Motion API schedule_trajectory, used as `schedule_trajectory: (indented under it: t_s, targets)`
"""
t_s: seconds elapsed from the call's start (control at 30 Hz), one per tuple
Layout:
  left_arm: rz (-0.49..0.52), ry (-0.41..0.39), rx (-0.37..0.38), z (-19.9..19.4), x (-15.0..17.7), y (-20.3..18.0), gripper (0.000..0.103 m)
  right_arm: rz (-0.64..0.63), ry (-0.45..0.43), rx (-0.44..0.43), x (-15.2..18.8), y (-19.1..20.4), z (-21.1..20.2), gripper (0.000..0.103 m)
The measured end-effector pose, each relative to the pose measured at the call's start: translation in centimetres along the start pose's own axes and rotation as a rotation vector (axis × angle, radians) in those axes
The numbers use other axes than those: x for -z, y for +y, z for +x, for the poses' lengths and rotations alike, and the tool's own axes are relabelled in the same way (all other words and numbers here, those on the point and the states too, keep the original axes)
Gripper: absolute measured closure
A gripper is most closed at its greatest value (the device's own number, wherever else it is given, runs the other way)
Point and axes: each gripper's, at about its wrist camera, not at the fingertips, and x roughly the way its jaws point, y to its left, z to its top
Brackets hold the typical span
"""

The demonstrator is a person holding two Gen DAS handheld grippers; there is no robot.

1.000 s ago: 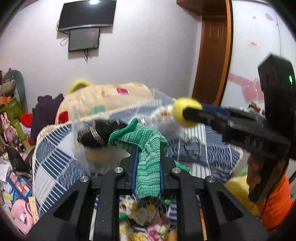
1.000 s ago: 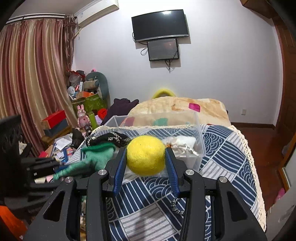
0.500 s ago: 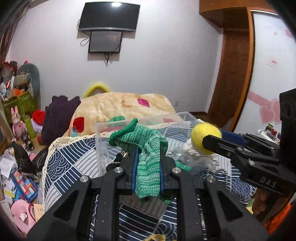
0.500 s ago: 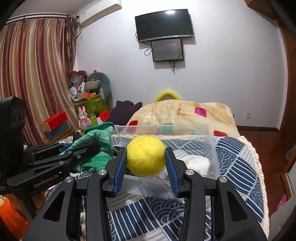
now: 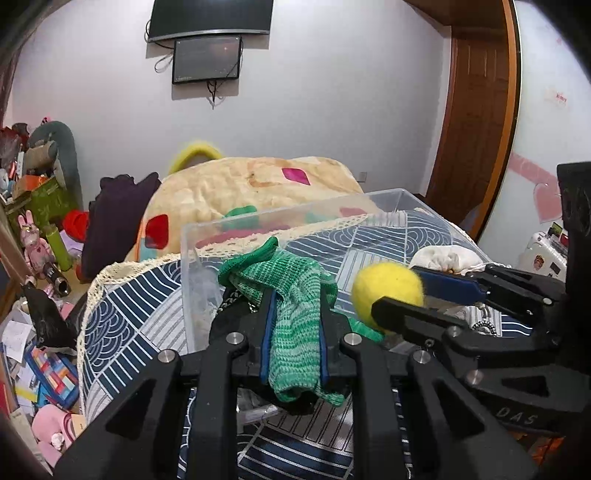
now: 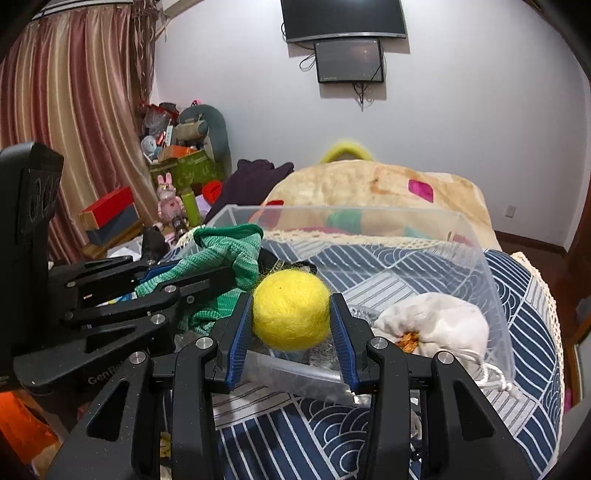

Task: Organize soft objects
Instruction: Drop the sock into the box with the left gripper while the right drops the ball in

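Tools both grip: left tool point(image 5: 293, 332) clamps the green knit cloth point(image 5: 295, 295); right tool point(image 6: 291, 332) pinches the yellow felt ball point(image 6: 291, 311), clear bin point(image 6: 480, 258) at twelve o'clock.

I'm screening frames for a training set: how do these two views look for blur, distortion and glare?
Left wrist: green knit cloth and yellow ball sharp; strong fisheye bending, dark corners. Right wrist: ball crisp in the right gripper; clear bin walls faintly hazy; ceiling-light glint on the TV.
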Motion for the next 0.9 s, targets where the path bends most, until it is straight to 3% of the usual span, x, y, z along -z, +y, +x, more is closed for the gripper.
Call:
schedule_trajectory:
  t_s: [0.13, 0.37, 0.53, 0.73, 0.9]
  targets:
    - [-0.002, 0.01, 0.004, 0.1, 0.1, 0.2, 0.081, -0.017, 0.013, 0.0, 0.3, 0.2, -0.1, 0.062]
    - [-0.018, 0.007, 0.014, -1.3, 0.4, 0.5, 0.058, -0.021, 0.006, 0.007, 0.2, 0.0, -1.2, 0.059]
    - [0.019, -0.032, 0.005, -3.6, 0.2, -0.2, 0.055, -0.021, -0.035, 0.016, 0.0, -0.1, -3.3, 0.057]
    - [0.032, -0.125, -0.008, -7.5, 0.6, -1.0, 0.037, -0.014, -0.113, 0.046, -0.1, -0.6, -6.6, 0.049]
    - [0.034, -0.16, -0.012, -9.7, 1.7, -1.5, 0.012, 0.003, -0.155, 0.078, 0.3, -1.4, -8.8, 0.044]
